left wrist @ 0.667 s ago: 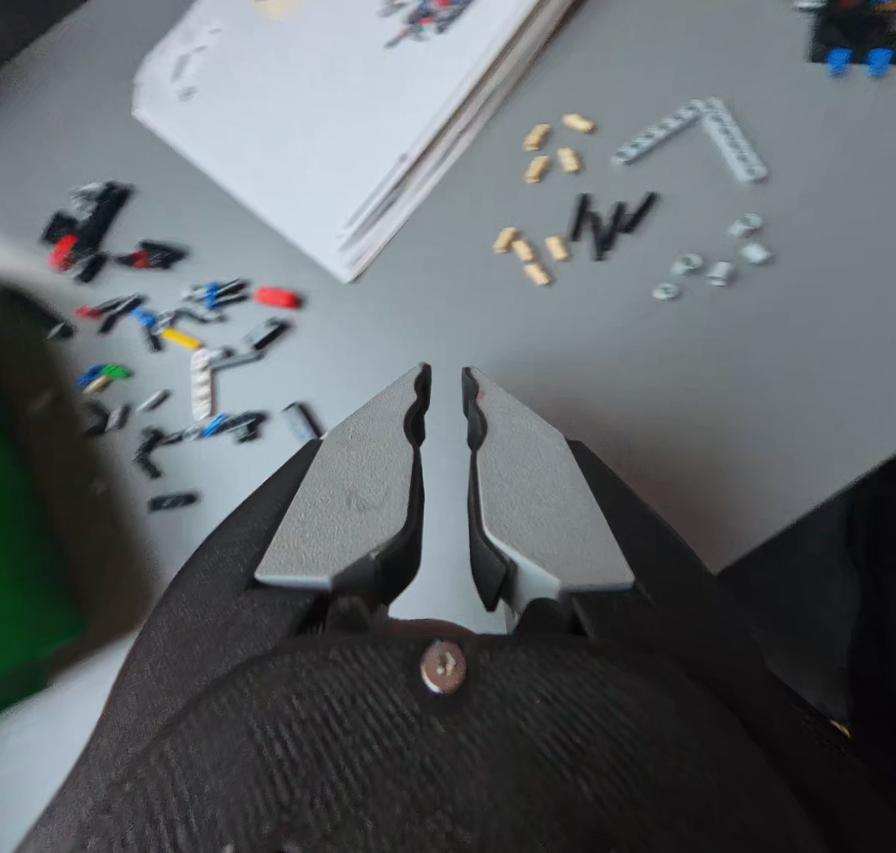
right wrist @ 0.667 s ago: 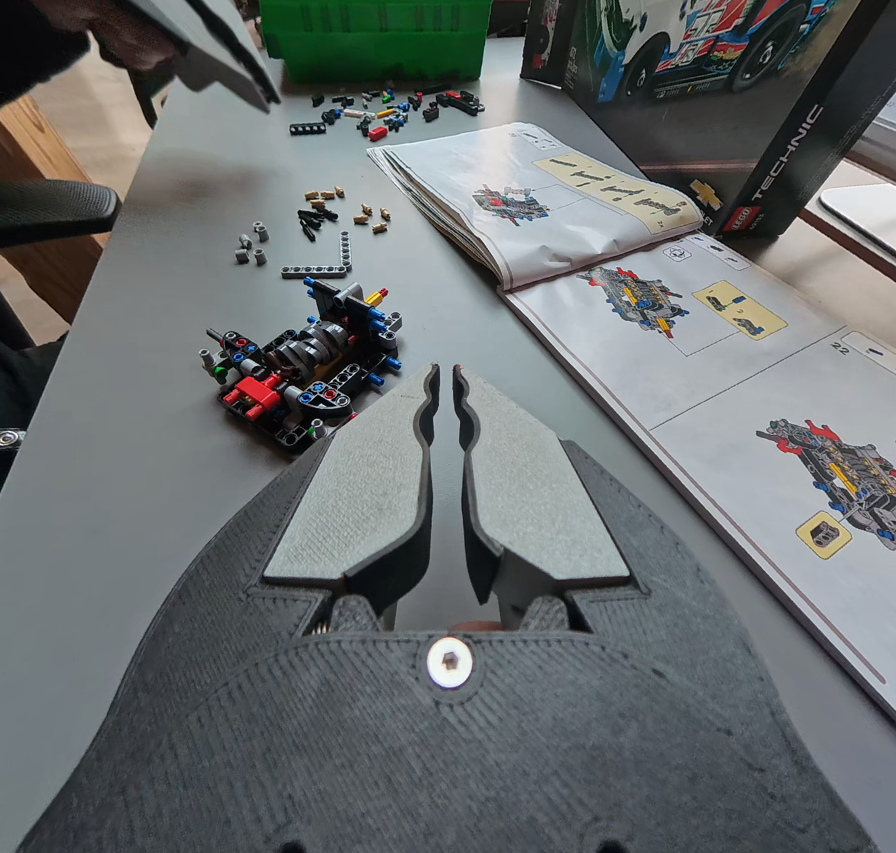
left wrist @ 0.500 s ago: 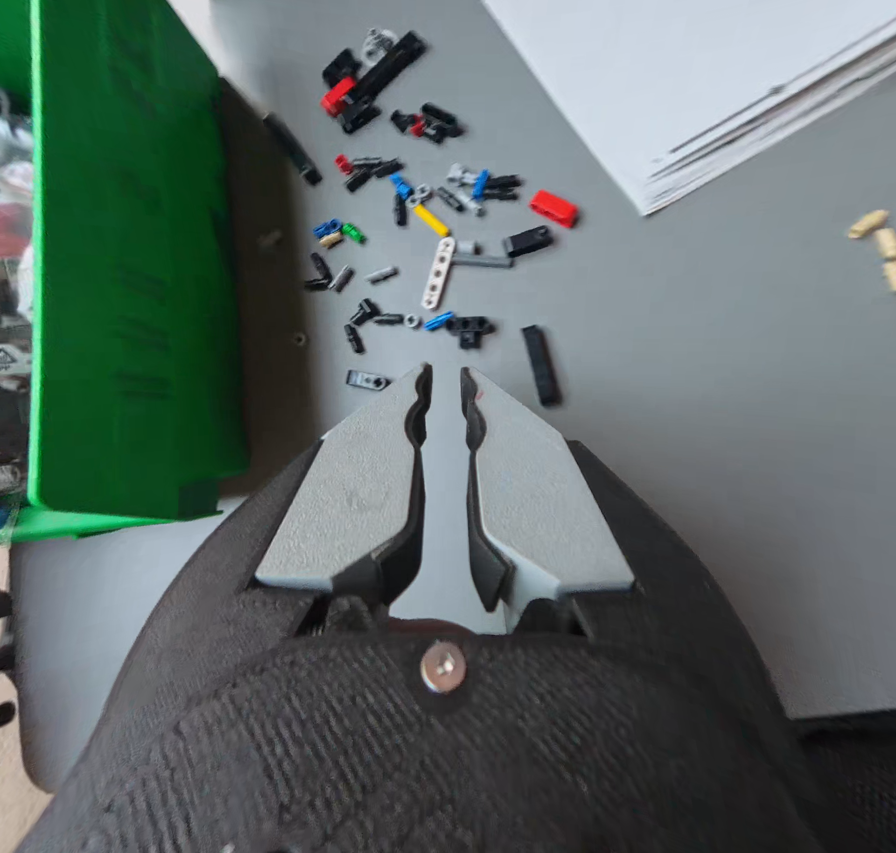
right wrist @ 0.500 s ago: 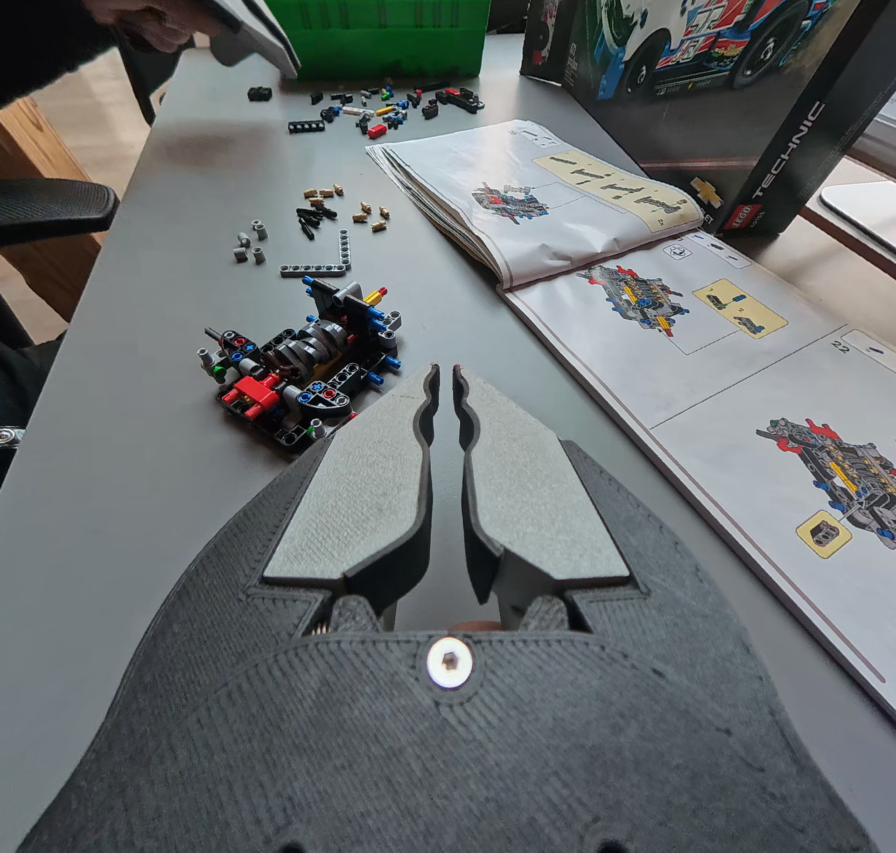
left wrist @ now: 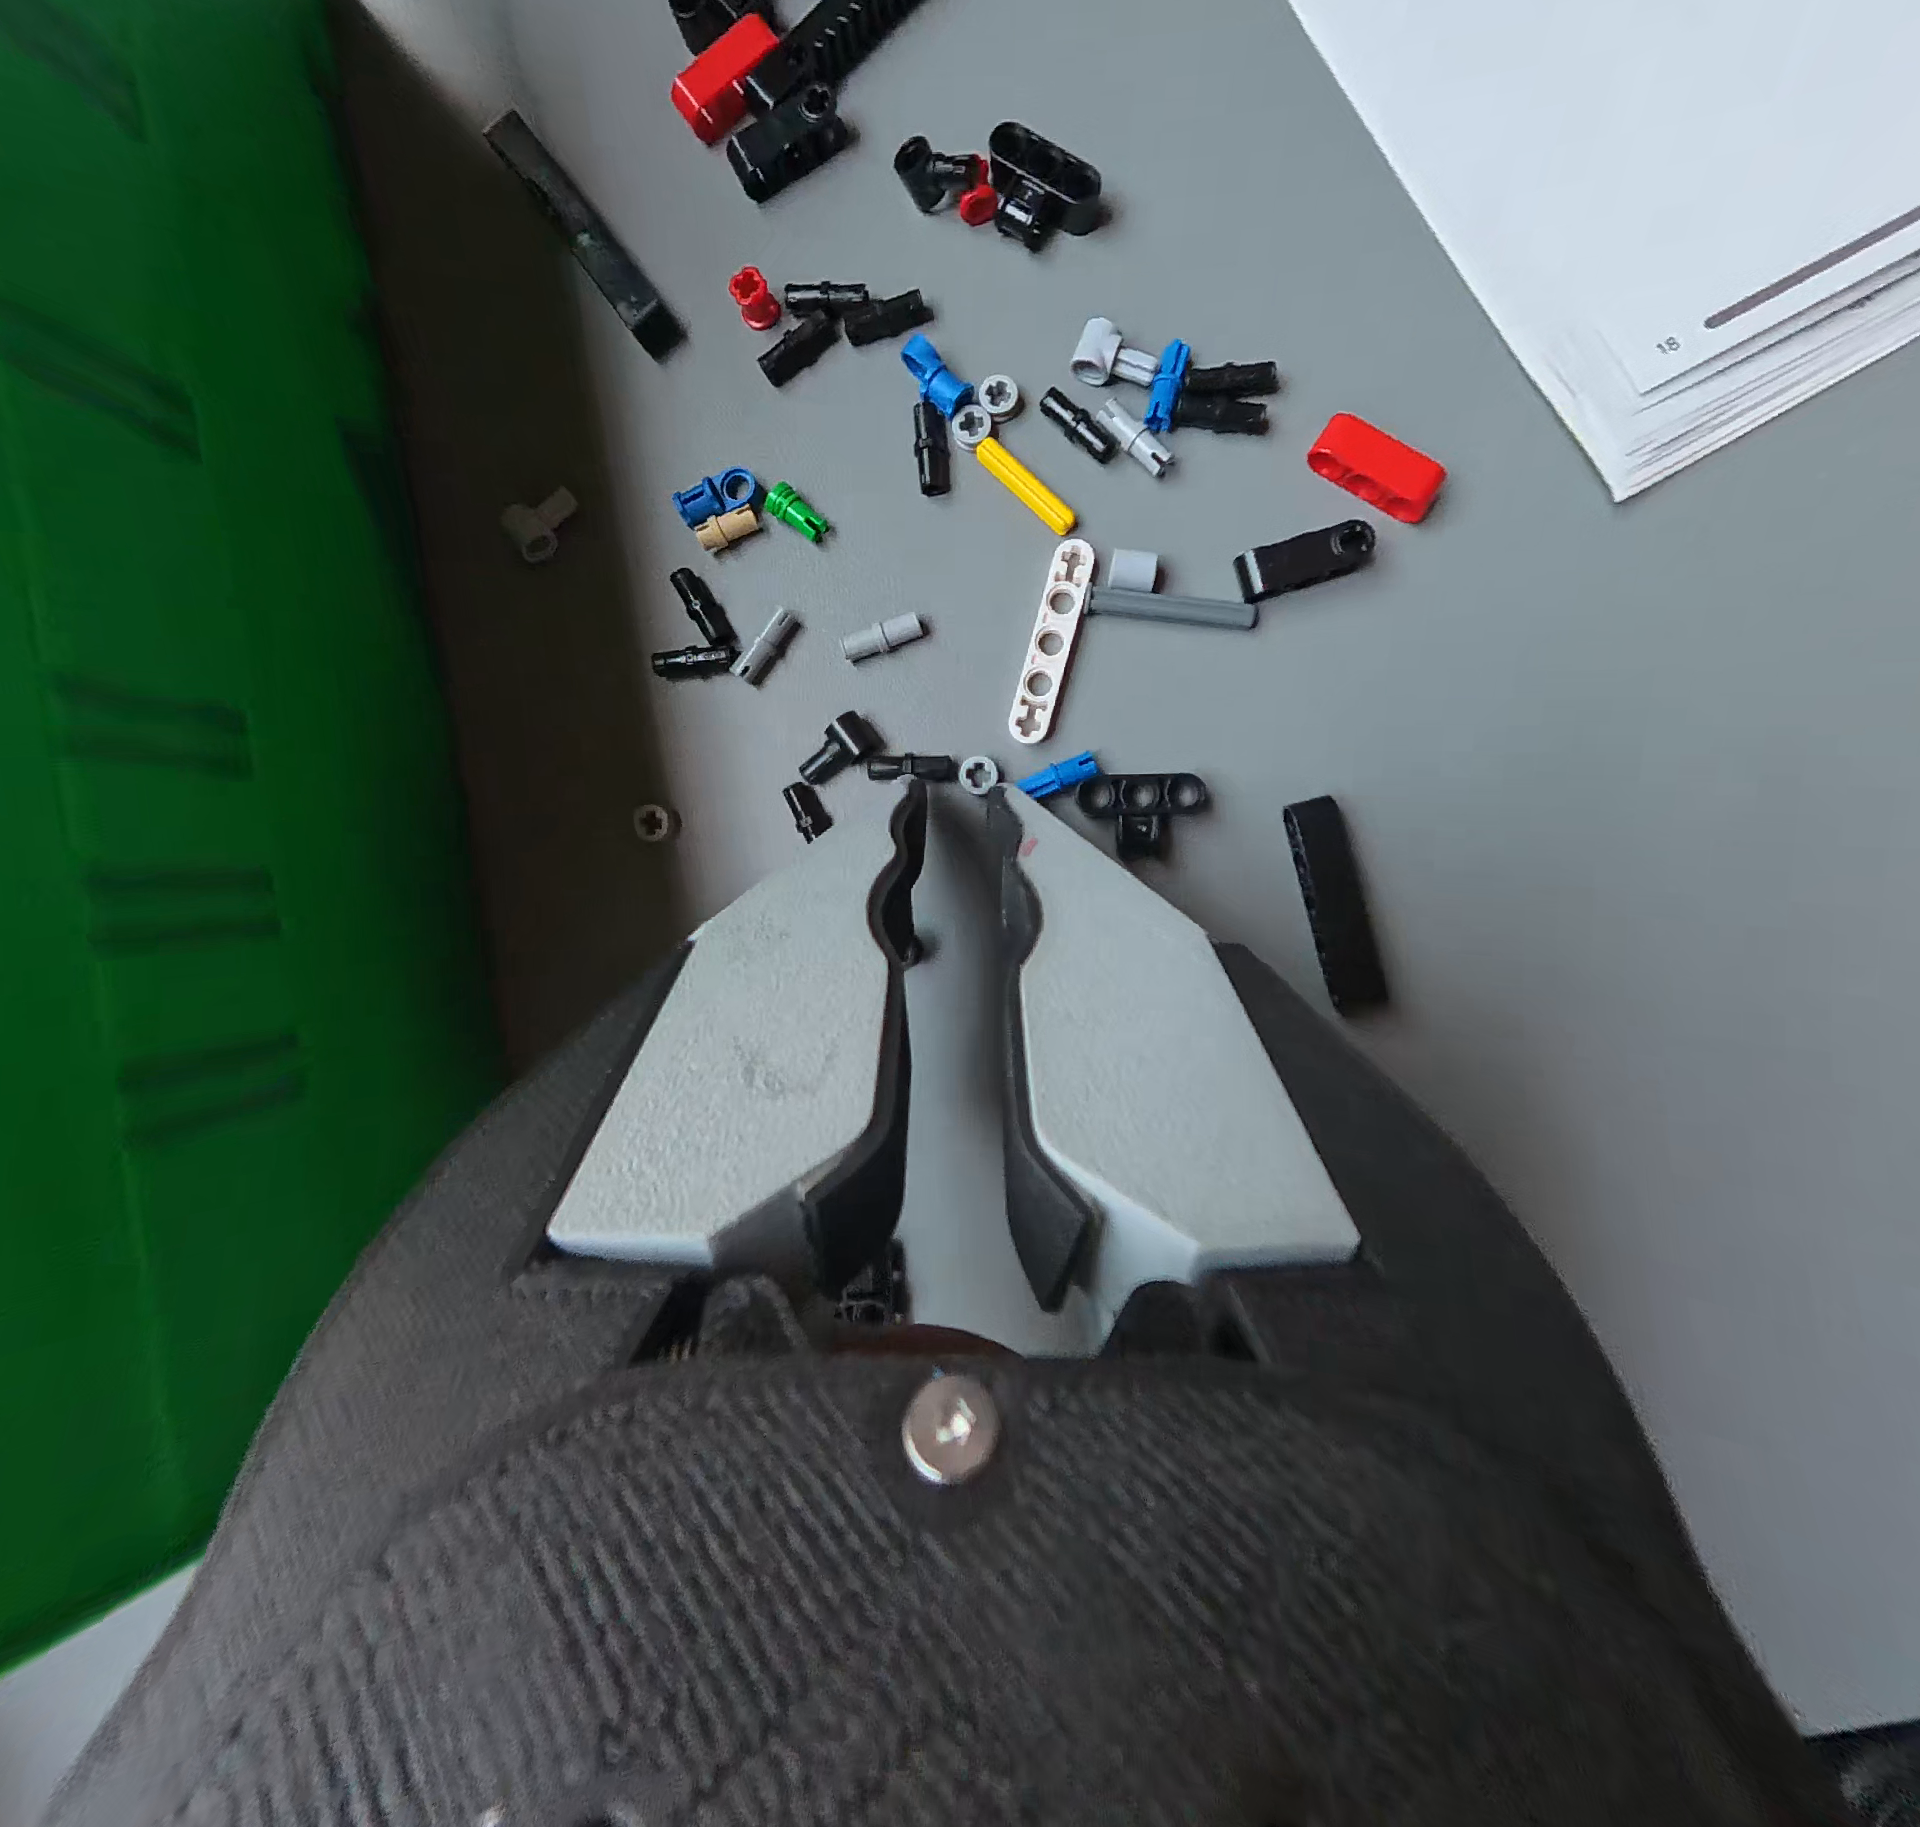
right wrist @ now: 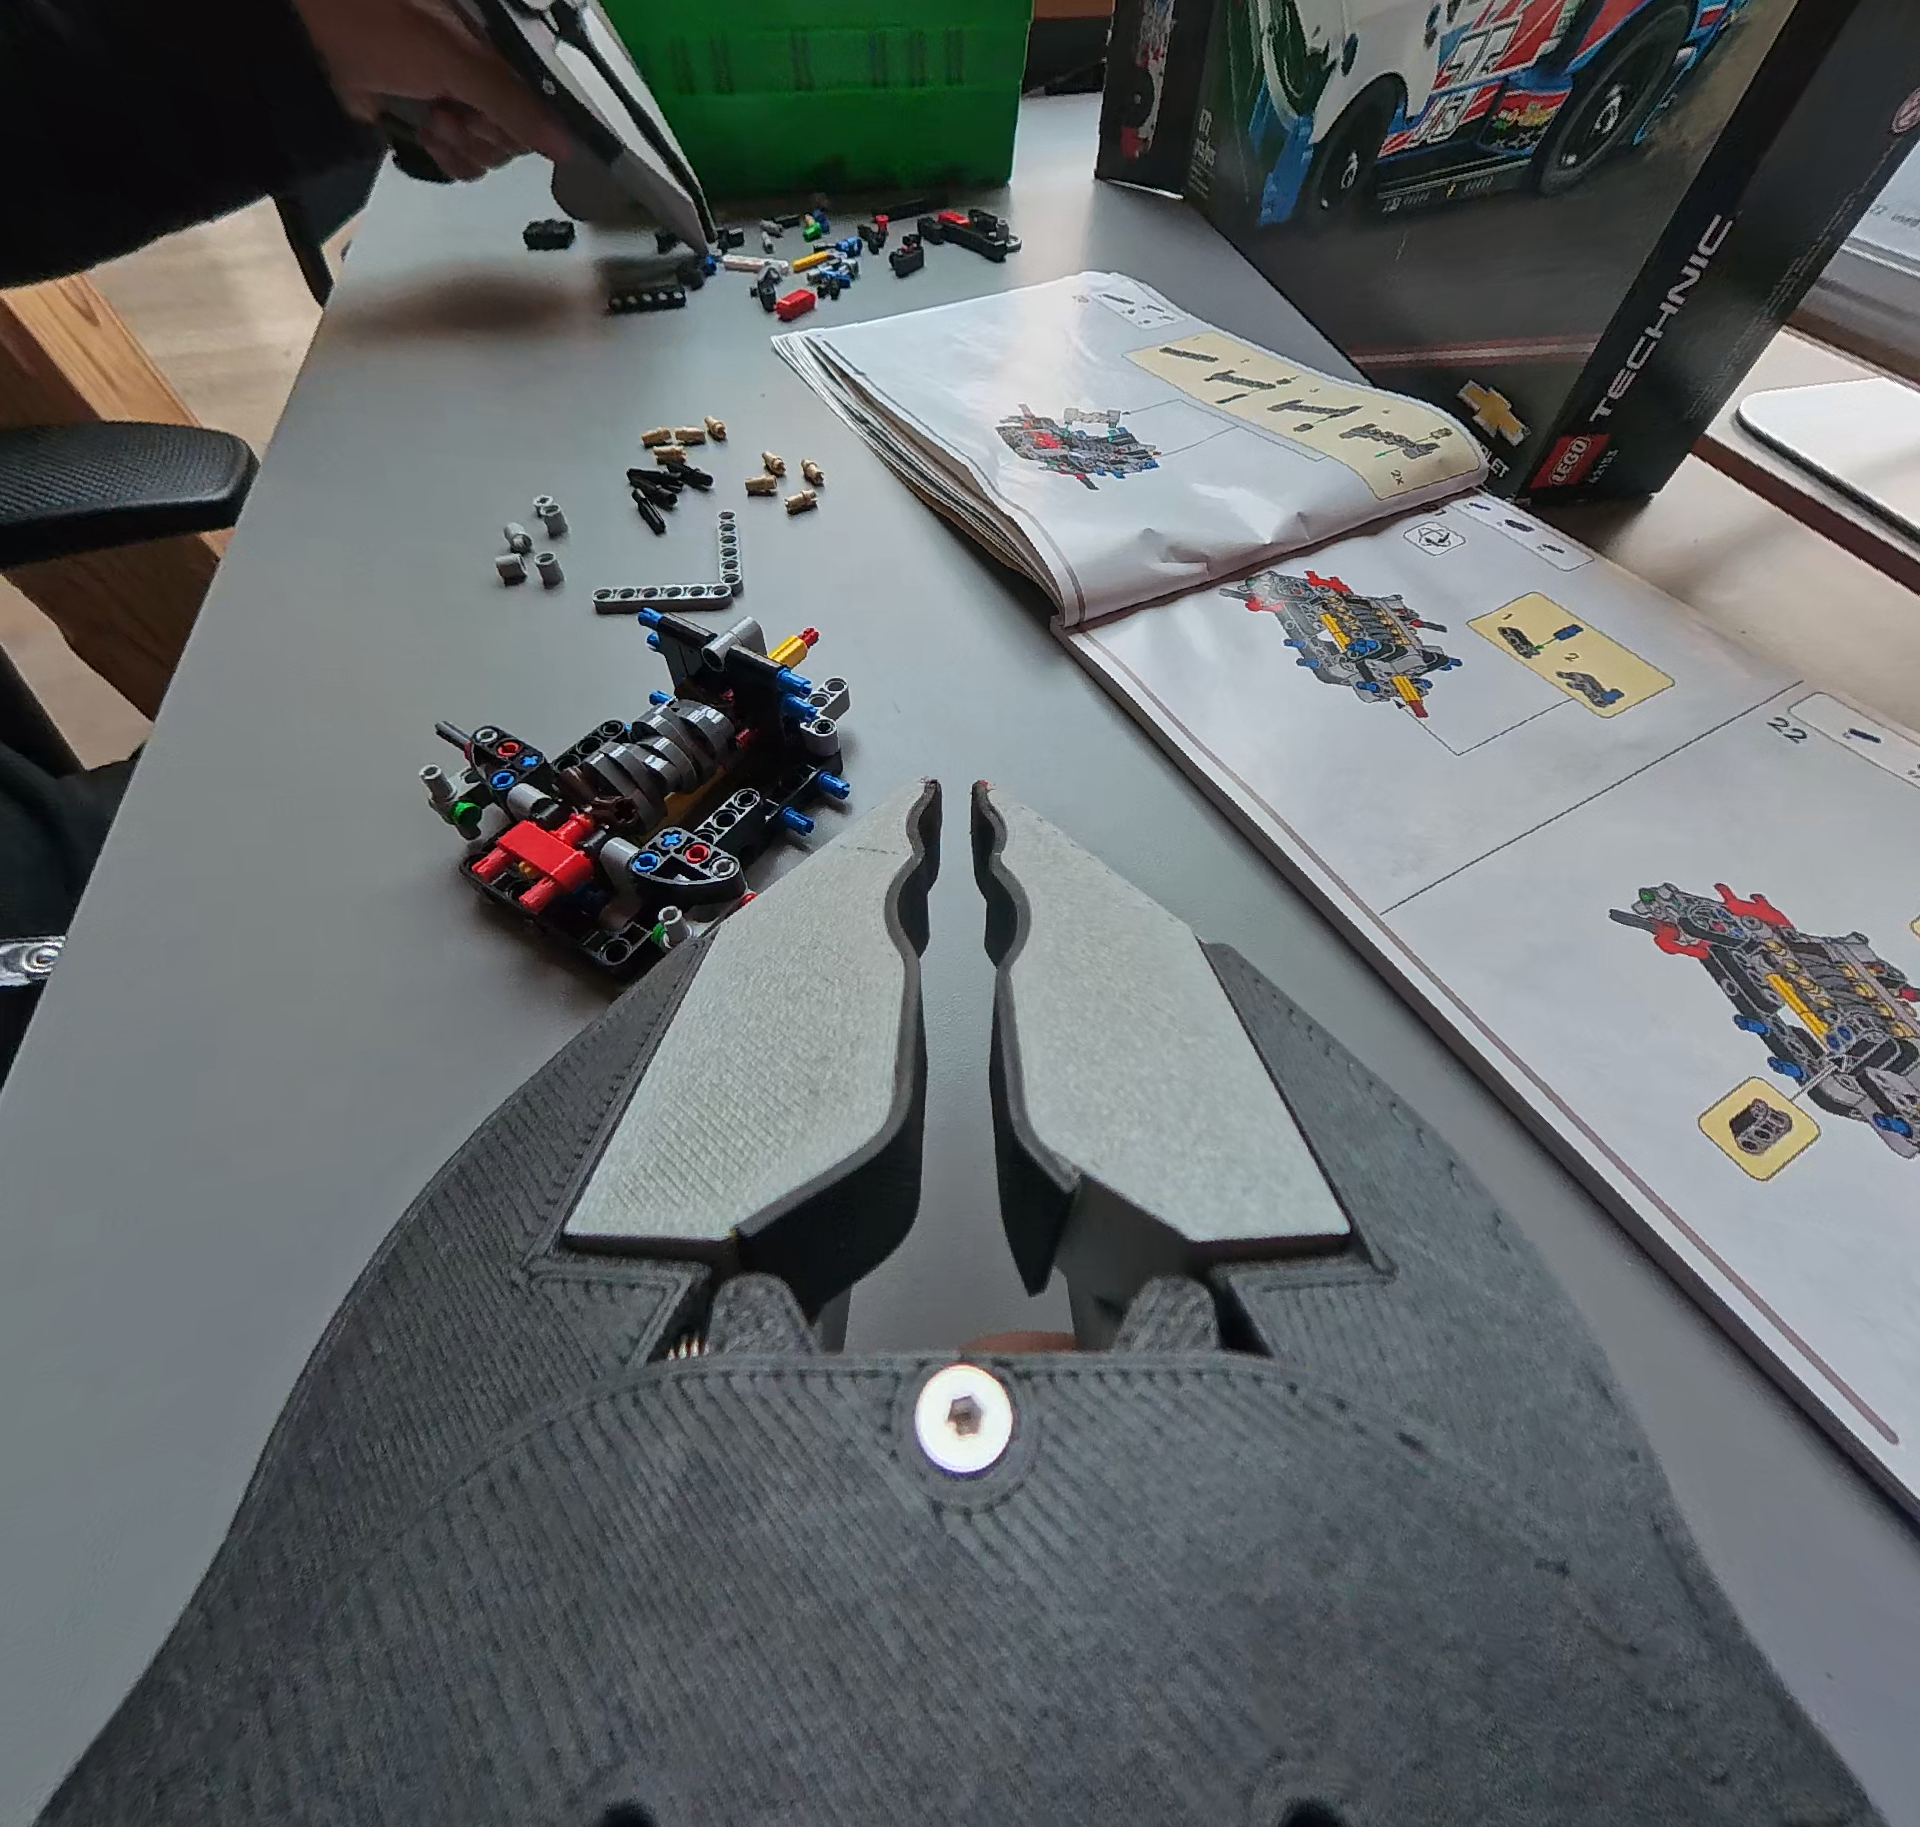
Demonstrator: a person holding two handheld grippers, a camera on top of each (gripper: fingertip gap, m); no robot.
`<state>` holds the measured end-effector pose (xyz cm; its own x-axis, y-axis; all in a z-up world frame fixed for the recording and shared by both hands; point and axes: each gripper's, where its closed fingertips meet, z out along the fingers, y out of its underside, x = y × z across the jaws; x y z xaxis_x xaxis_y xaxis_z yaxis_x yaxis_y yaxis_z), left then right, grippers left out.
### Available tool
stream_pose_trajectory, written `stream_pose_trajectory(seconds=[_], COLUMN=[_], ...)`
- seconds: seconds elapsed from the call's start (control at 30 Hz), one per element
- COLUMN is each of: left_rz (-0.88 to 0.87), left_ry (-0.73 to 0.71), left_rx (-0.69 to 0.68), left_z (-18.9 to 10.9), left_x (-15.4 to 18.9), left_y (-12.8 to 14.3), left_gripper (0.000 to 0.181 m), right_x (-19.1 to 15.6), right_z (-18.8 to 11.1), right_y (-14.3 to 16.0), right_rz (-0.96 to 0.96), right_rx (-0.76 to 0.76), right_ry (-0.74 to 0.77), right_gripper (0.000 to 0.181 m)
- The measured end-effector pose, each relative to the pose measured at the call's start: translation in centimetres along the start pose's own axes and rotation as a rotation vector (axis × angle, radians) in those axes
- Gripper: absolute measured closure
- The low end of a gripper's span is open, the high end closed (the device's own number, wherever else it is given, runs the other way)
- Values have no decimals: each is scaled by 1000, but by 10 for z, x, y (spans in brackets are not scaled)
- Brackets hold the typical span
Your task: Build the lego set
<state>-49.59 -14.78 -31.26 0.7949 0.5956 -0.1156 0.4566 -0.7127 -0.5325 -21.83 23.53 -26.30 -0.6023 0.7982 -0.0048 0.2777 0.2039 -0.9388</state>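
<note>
My left gripper (left wrist: 956, 801) hangs low over a scatter of small loose Lego parts on the grey table (left wrist: 1558, 842). Its jaws stand nearly shut with a narrow gap and hold nothing. Just beyond its tips lie a grey bush (left wrist: 978, 772), a blue pin (left wrist: 1058, 771) and a black pin (left wrist: 912, 765). A white beam (left wrist: 1051, 639) lies further ahead. In the right wrist view the left gripper (right wrist: 696, 229) points down at that pile. My right gripper (right wrist: 957, 790) is shut and empty, beside the partly built model (right wrist: 644, 790).
A green bin (left wrist: 187, 634) stands close to the left of the parts pile. The open instruction booklet (right wrist: 1351, 634) and the set's box (right wrist: 1507, 115) lie to the right. Tan pins (right wrist: 727, 458), a grey L-beam (right wrist: 686, 588) and grey bushes (right wrist: 530, 546) sit mid-table. There is about 50 centimetres between the tips of the two grippers.
My left gripper has swung left from the tan pins to the pile by the green bin and dropped lower over it. My right gripper has not moved.
</note>
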Motion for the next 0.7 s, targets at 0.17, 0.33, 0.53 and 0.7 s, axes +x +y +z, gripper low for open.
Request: stream_pose_trajectory(seconds=[0.17, 0.33, 0.53, 0.7], left_rz=[19, 33, 35, 44], left_ry=[8, 15, 24, 19], left_rx=[-25, -35, -50, 1], left_z=[4, 5, 5, -11], left_x=[3, 3, 4, 10], left_y=[-2, -5, -3, -12], left_gripper=[170, 170, 176, 176], right_x=[-1, -1, 0, 0], right_z=[1, 0, 0, 0], right_y=[1, 0, 0, 0], right_rz=[2, 2, 2, 1], right_rx=[-6, -2, -2, -3], right_ry=[-7, -7, -5, -5], right_gripper=[179, 179, 179, 179])
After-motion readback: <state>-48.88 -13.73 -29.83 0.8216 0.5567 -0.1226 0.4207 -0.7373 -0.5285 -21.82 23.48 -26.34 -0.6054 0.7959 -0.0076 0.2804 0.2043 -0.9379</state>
